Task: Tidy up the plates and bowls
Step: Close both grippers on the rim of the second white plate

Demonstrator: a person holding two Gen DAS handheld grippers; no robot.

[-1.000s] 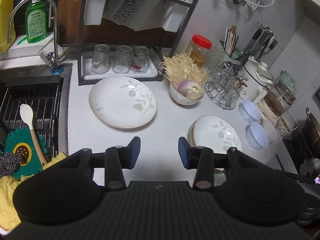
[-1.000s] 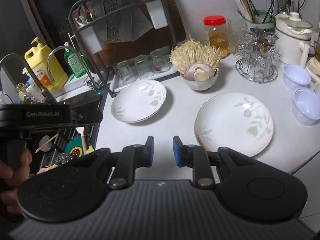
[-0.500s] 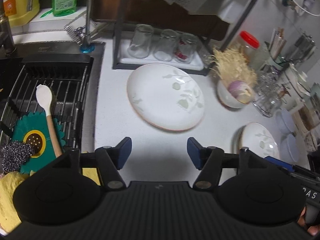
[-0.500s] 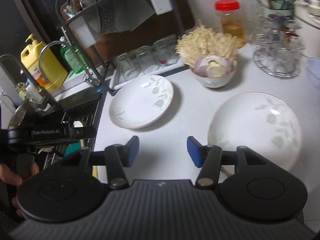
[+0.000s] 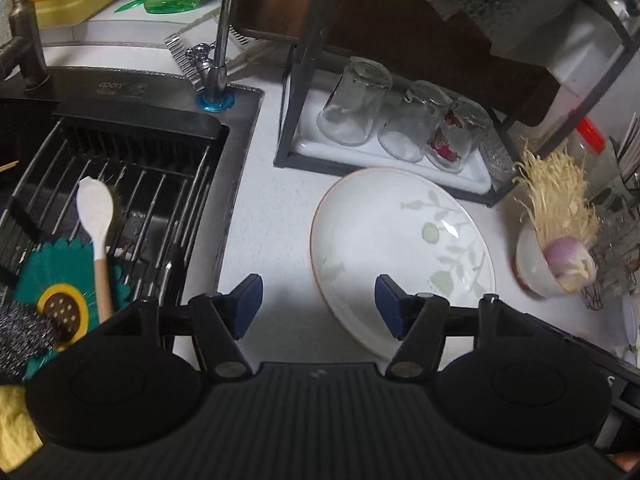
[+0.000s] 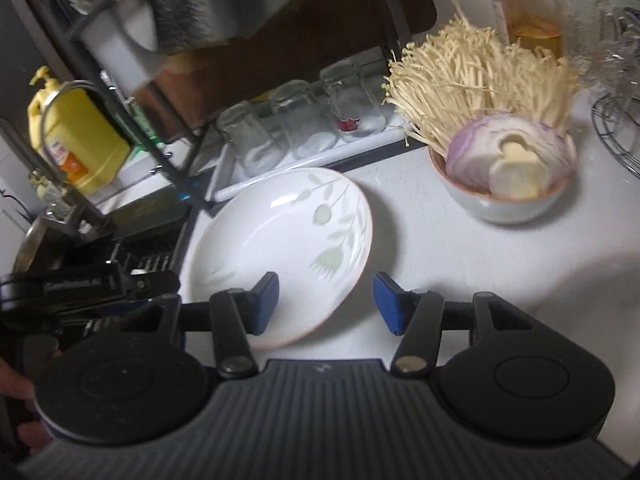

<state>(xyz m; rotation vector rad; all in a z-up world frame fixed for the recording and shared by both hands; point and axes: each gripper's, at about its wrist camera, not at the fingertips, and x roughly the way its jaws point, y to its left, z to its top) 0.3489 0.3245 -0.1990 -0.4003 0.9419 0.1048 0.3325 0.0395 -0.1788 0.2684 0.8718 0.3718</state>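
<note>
A white plate with a pale leaf pattern (image 5: 400, 248) (image 6: 280, 248) lies on the white counter in front of the dish rack. My left gripper (image 5: 316, 304) hovers open over the plate's left rim, nothing between its blue pads. My right gripper (image 6: 326, 300) is also open, above the plate's near right rim, with its left pad over the plate and its right pad over bare counter. A bowl (image 5: 536, 272) (image 6: 504, 200) holding enoki mushrooms and a cut onion stands to the right of the plate. The left gripper's body shows at the left edge of the right wrist view.
A black dish rack (image 5: 304, 80) with three upturned glasses (image 5: 400, 116) stands behind the plate. The sink (image 5: 120, 184) at left holds a wire grid, a spoon (image 5: 96, 216) and scrubbers. A red-lidded jar (image 6: 524, 8) and a wire glass stand (image 6: 616, 120) are at right.
Both grippers opened wider and moved left and down toward the left plate, which now looks much larger. The second plate at right has left both views.
</note>
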